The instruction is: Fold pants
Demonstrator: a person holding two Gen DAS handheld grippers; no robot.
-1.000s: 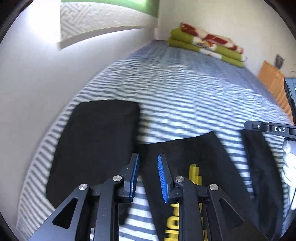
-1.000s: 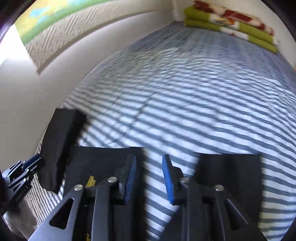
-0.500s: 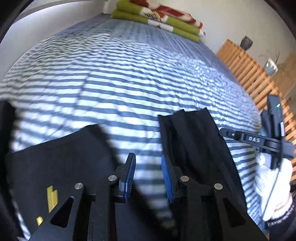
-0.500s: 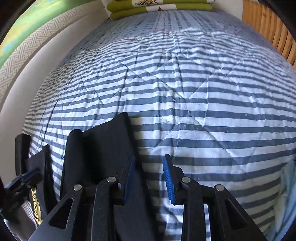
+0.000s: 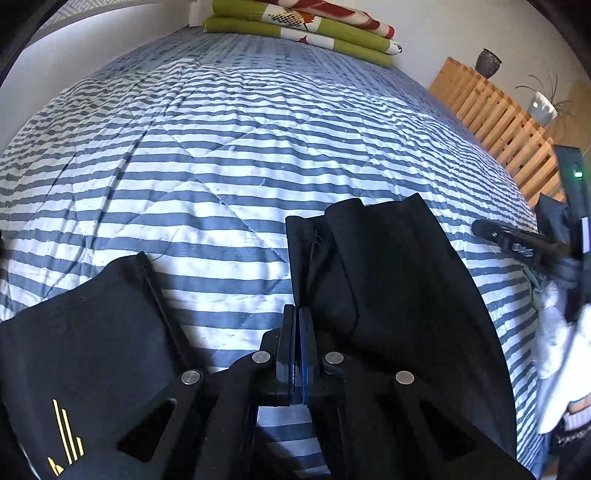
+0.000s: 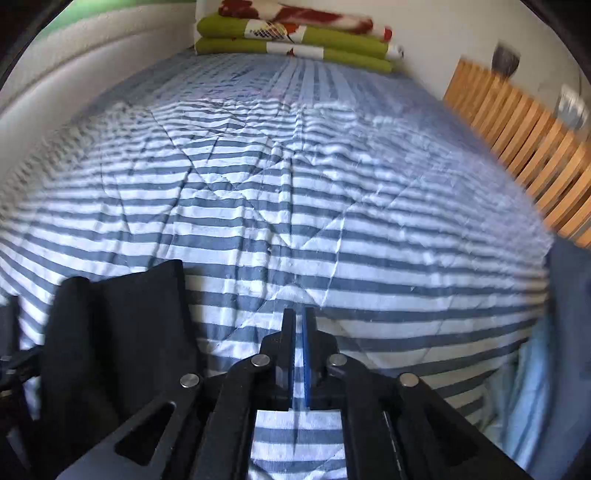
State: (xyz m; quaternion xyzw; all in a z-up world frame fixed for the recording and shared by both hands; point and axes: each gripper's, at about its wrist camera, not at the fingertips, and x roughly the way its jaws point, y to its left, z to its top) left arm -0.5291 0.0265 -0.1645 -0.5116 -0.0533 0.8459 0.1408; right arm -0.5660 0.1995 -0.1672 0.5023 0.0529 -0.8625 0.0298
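Note:
Black pants lie spread on the striped bedcover (image 5: 229, 155). In the left wrist view one leg (image 5: 388, 280) runs up on the right, and the part with yellow print (image 5: 74, 369) lies at the lower left. My left gripper (image 5: 297, 317) is shut, with its tips right at that leg's inner edge; no fabric shows between the pads. In the right wrist view my right gripper (image 6: 299, 321) is shut over bare stripes, and the black leg (image 6: 122, 332) lies apart to its left. The right gripper (image 5: 517, 245) also shows at the far right of the left wrist view.
Folded green and red blankets (image 5: 303, 31) lie at the head of the bed. A wooden slatted frame (image 5: 498, 122) runs along the right side, with a vase (image 5: 488, 62) and a plant (image 5: 543, 107) behind it. A white wall (image 6: 74, 70) borders the left. A person's light sleeve (image 5: 561, 354) is at the right edge.
Both grippers swung right across the pants and tilted down, then both went from open to shut. The folded black item at the left has left the view.

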